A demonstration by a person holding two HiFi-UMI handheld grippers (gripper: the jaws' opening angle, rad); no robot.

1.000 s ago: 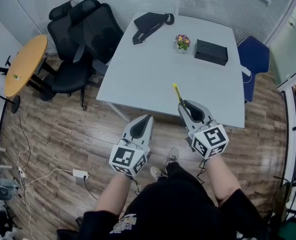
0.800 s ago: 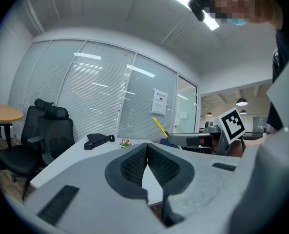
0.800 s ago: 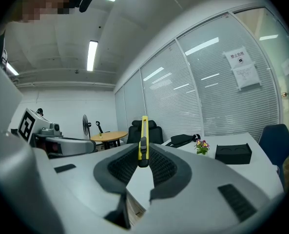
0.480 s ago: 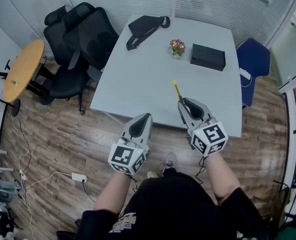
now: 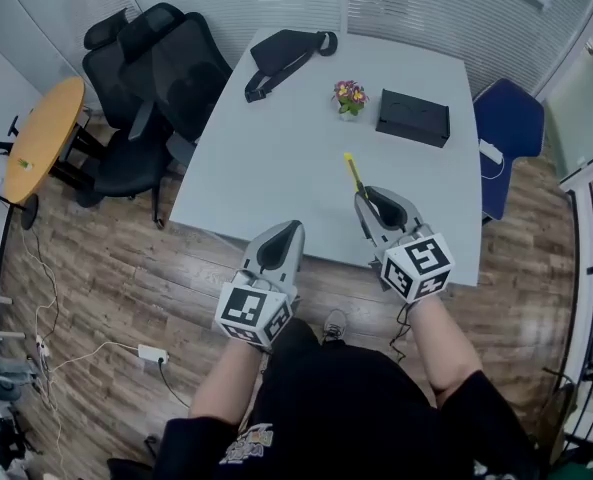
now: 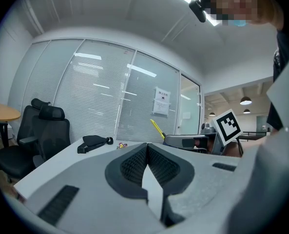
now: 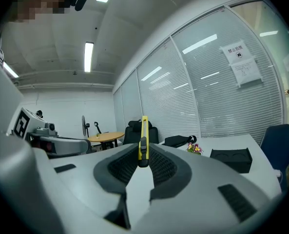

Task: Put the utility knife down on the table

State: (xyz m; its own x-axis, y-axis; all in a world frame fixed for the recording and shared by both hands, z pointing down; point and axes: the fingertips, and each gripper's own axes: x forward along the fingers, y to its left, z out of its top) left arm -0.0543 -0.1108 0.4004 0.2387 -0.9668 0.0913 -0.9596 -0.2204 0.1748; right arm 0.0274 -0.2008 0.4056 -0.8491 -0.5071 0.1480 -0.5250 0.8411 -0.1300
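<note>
**Utility knife gripped, held over the worktop's near edge**

The yellow utility knife (image 7: pixel 143 139) is clamped between the jaws of the right hand-held gripper (image 5: pixel 368 201), its body sticking out past the jaw tips. The head view shows it pointing away over the pale worktop (image 5: pixel 276 148), towards a small flower pot (image 5: pixel 349 96) and a black box (image 5: pixel 412 117). The left hand-held gripper (image 6: pixel 146 149) has its jaws together with nothing between them; the head view places it just off the worktop's near edge, over the wooden floor (image 5: pixel 126 268)
</note>
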